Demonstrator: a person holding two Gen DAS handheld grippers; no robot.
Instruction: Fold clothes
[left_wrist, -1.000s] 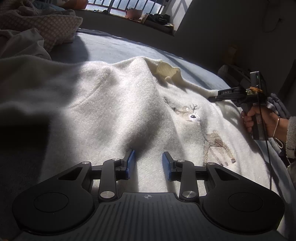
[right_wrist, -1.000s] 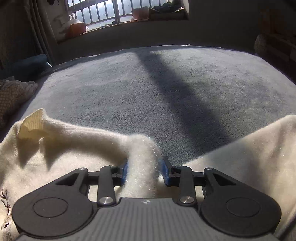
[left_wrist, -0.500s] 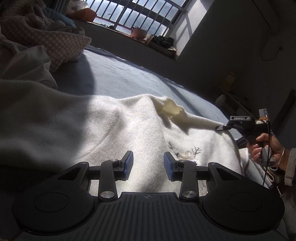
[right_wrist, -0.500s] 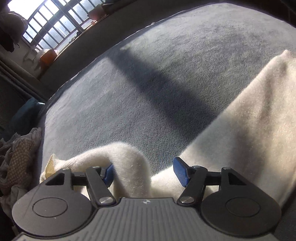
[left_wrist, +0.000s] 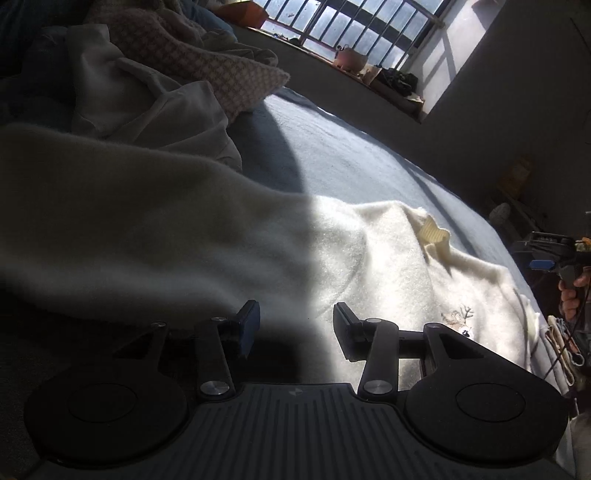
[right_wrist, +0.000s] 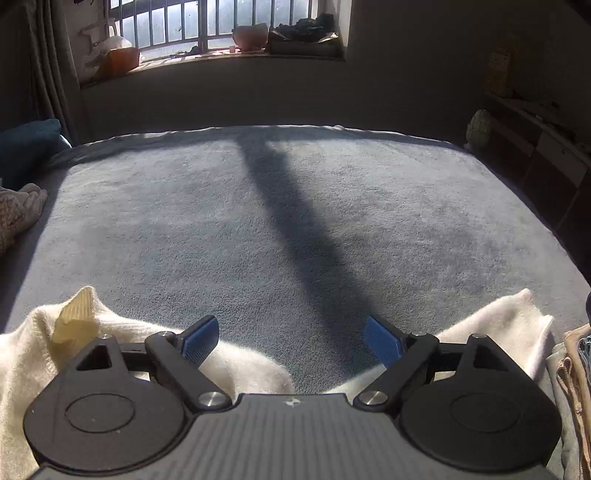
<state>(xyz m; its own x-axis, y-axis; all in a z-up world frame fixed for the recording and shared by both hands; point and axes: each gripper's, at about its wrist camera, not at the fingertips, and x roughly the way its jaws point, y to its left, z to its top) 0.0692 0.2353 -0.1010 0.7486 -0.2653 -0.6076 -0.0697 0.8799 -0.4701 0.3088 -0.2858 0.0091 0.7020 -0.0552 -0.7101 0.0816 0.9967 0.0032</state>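
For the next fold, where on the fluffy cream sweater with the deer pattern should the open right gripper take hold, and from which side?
Probably the raised fold of the fluffy cream sweater just ahead of the right gripper. The cloth humps up there at the garment's edge, so open jaws can straddle it. Come from the near side, low over the grey bed cover. The ribbed yellow cuff sticks up too, but lies further left.

1 sweater (left_wrist: 369, 266), 2 grippers (left_wrist: 295, 325) (right_wrist: 291, 341)

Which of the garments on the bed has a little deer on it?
The fluffy cream sweater under the left gripper; the checked cloth shows none.
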